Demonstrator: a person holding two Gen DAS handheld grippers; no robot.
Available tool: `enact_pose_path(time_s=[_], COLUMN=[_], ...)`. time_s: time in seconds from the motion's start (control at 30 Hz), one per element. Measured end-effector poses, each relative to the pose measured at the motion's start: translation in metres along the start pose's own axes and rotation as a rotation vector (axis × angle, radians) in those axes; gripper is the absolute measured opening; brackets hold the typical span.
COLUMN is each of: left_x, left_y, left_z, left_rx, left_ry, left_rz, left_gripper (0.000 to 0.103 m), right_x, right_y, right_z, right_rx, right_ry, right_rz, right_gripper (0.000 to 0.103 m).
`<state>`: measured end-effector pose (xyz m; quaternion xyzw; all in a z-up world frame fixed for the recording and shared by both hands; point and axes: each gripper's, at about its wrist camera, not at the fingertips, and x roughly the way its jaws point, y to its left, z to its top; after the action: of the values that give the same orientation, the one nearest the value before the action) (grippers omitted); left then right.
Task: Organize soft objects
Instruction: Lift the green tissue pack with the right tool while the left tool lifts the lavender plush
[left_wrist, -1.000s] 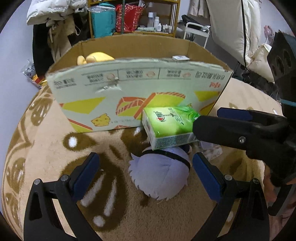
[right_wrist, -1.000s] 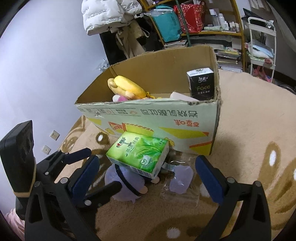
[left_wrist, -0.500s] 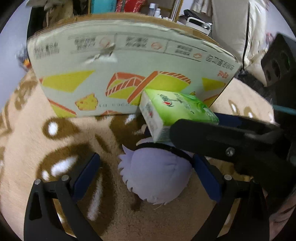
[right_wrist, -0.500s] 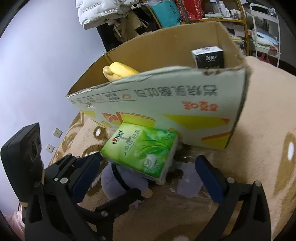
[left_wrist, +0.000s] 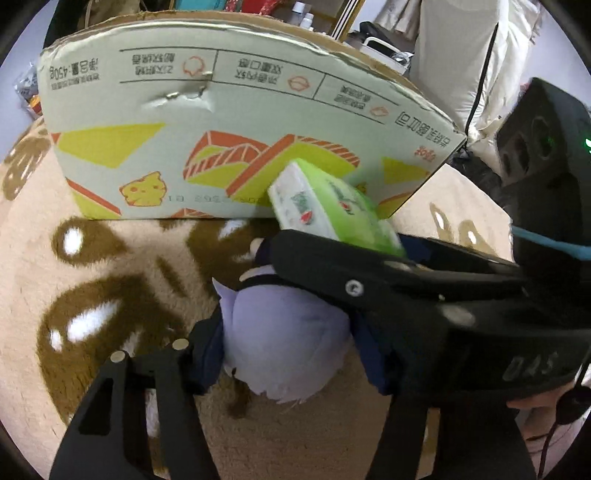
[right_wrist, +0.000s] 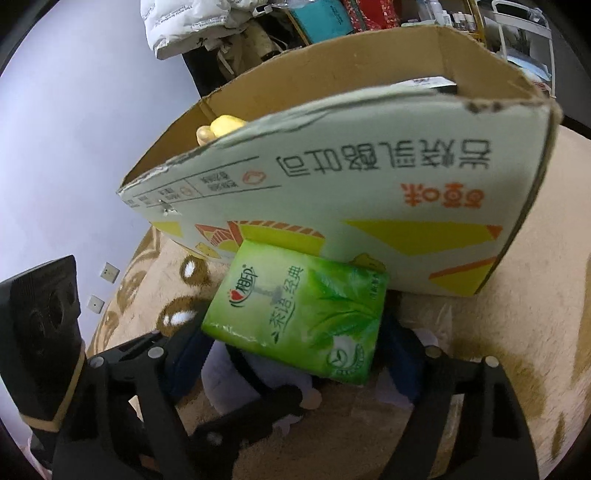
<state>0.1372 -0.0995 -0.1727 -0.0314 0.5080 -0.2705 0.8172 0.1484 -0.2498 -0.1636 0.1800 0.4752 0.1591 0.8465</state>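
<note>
The lavender plush (left_wrist: 284, 343) lies on the patterned rug (left_wrist: 110, 266) just in front of the cardboard box (left_wrist: 229, 122), pinched between the narrowed left tongs (left_wrist: 291, 354). The green tissue pack (right_wrist: 299, 314) leans against the box's front wall, above the plush, gripped between the right tongs (right_wrist: 295, 347). A yellow toy (right_wrist: 221, 127) sits inside the box.

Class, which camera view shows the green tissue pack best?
The right wrist view: the tissue pack shows its whole printed green face, sharp and near centre. The left wrist view gives only its end and part of its top, blurred and partly hidden behind the right gripper.
</note>
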Motion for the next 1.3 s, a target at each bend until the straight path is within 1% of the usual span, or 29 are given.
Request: enact_pose_path(time_s=[0.13, 0.17, 0.27, 0.33, 0.4, 0.5, 0.63, 0.7, 0.8, 0.83, 0.93, 1.1, 1.3], left_x=[-0.003, -0.006, -0.017, -0.027, -0.038, -0.059, -0.082, -0.093, -0.115, -0.123, -0.135, -0.143, -0.141], left_y=[-0.004, -0.007, -0.012, -0.013, -0.015, -0.017, -0.022, -0.028, -0.037, -0.041, -0.049, -0.045, -0.040], left_z=[-0.001, -0.001, -0.004, -0.006, -0.008, -0.009, -0.005, -0.002, 0.001, 0.004, 0.018, 0.044, 0.077], left_rx=[0.012, 0.012, 0.031, 0.034, 0.045, 0.056, 0.064, 0.075, 0.094, 0.110, 0.125, 0.104, 0.109], left_ry=[-0.003, -0.011, -0.041, -0.059, -0.084, -0.150, -0.219, -0.273, -0.362, -0.403, -0.474, -0.511, -0.517], left_rz=[0.020, 0.036, 0.099, 0.111, 0.139, 0.183, 0.241, 0.272, 0.290, 0.304, 0.332, 0.354, 0.365], left_gripper=[0.057, 0.057, 0.056, 0.056, 0.056, 0.056, 0.056, 0.056, 0.056, 0.057, 0.057, 0.057, 0.057], right_x=[-0.012, -0.011, -0.026, -0.035, -0.042, -0.054, -0.074, -0.085, -0.101, -0.107, -0.121, -0.127, -0.123], right_y=[0.002, 0.005, 0.003, 0.001, 0.000, 0.000, 0.007, 0.009, 0.015, 0.017, 0.020, 0.023, 0.022], right_z=[-0.001, -0.001, -0.003, -0.003, -0.004, -0.008, -0.011, -0.010, -0.006, -0.004, 0.005, 0.028, 0.053], right_rx=[-0.044, -0.045, -0.044, -0.051, -0.046, -0.034, -0.055, -0.059, -0.077, -0.081, -0.091, -0.111, -0.116], right_ry=[-0.017, -0.022, -0.043, -0.056, -0.063, -0.073, -0.104, -0.125, -0.166, -0.179, -0.223, -0.262, -0.287], right_rz=[-0.028, -0.029, -0.038, -0.051, -0.054, -0.063, -0.073, -0.070, -0.074, -0.074, -0.075, -0.096, -0.115], right_gripper=[0.087, 0.086, 0.086, 0.086, 0.086, 0.086, 0.086, 0.086, 0.086, 0.086, 0.086, 0.086, 0.086])
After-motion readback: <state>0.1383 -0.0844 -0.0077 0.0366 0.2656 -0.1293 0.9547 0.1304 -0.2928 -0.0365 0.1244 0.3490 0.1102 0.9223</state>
